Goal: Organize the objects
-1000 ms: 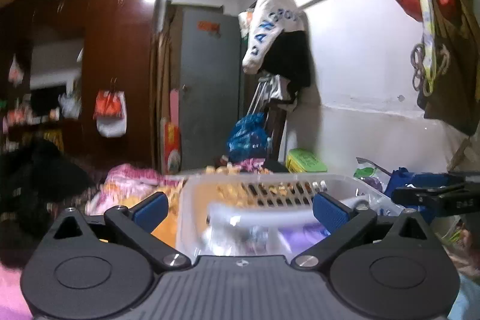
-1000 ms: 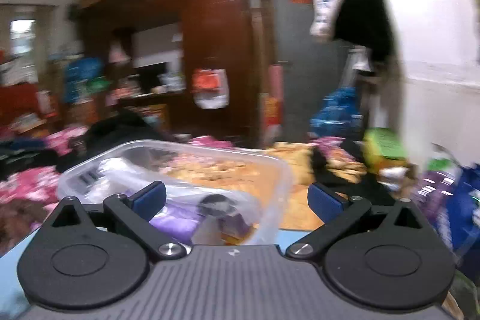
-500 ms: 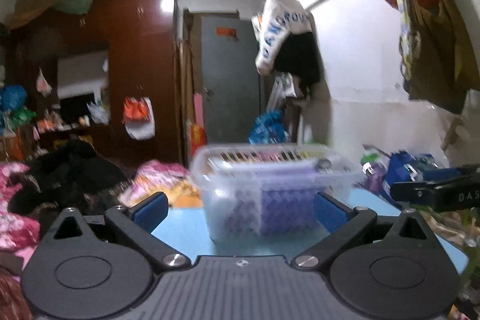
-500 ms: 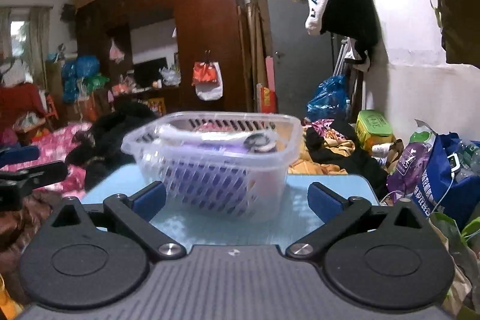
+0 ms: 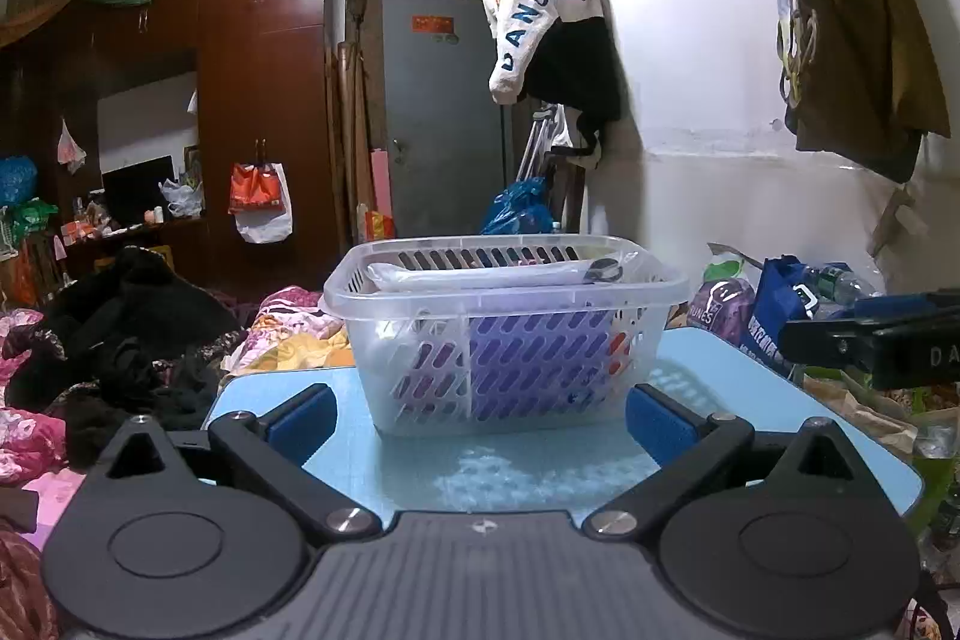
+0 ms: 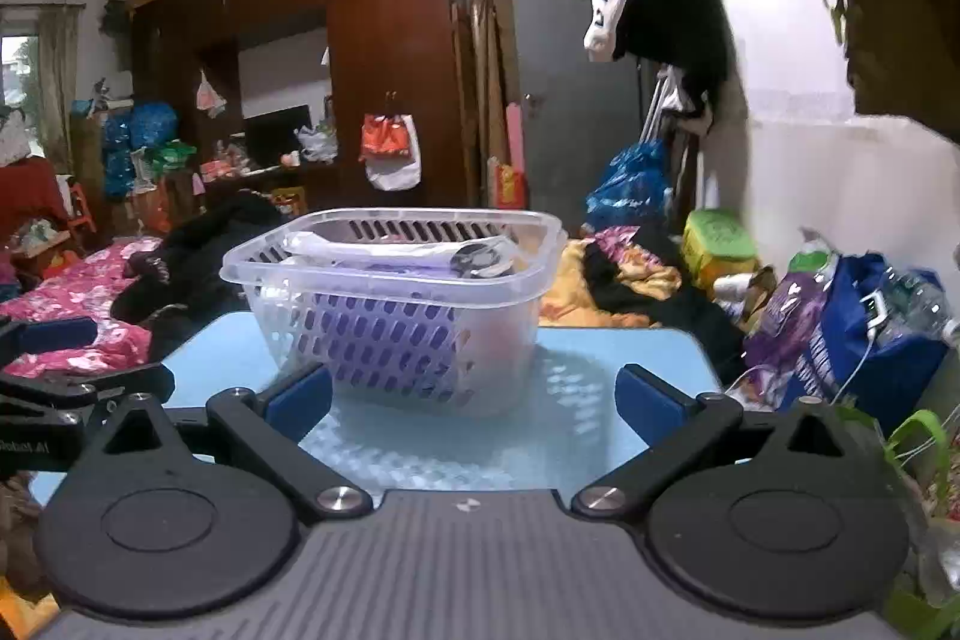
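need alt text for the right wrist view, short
A clear slotted plastic basket holding purple and white items sits on a light blue table, just beyond the open, empty jaws of the right gripper. A cluttered bedroom with a dark wardrobe lies behind.

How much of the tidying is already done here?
Mostly done, it seems: the clear basket stands on the blue table with purple packaging and a white item inside. Neither the left gripper nor the right gripper holds anything. No loose item shows on the table.
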The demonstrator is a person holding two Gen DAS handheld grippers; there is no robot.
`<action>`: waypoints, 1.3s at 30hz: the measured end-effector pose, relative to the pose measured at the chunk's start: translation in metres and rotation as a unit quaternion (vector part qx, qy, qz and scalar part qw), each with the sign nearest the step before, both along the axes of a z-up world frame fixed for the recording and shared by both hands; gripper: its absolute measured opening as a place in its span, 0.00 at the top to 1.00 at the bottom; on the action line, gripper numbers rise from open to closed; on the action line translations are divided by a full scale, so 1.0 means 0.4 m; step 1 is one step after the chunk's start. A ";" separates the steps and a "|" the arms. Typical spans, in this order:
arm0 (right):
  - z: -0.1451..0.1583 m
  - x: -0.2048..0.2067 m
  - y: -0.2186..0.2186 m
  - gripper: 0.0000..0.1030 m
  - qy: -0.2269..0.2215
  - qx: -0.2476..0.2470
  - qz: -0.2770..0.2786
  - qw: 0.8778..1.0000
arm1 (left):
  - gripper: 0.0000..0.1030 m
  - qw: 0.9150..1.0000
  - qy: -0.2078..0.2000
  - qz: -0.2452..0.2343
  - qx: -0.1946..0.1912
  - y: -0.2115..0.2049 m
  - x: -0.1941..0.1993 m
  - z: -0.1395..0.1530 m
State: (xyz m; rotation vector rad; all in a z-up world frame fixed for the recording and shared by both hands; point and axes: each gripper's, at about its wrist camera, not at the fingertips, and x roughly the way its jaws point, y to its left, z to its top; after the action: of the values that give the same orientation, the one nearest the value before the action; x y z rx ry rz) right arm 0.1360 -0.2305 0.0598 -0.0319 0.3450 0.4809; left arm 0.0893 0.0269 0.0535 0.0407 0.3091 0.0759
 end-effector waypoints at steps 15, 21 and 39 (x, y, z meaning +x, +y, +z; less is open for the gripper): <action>-0.016 -0.014 -0.011 0.00 0.015 0.014 -0.006 1.000 | 0.00 1.000 0.000 0.006 -0.003 -0.007 -0.011 0.007; -0.021 -0.024 -0.012 0.00 0.006 0.010 -0.010 1.000 | 0.00 1.000 0.002 0.002 0.004 -0.024 -0.011 0.009; -0.027 -0.033 -0.008 0.00 0.002 0.011 0.001 1.000 | 0.00 1.000 -0.008 -0.001 -0.001 -0.034 -0.013 0.010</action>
State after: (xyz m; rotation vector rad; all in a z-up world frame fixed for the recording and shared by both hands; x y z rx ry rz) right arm 0.1228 -0.2337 0.0491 -0.0102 0.3434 0.4871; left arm 0.0840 0.0135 0.0573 0.0380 0.2929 0.0729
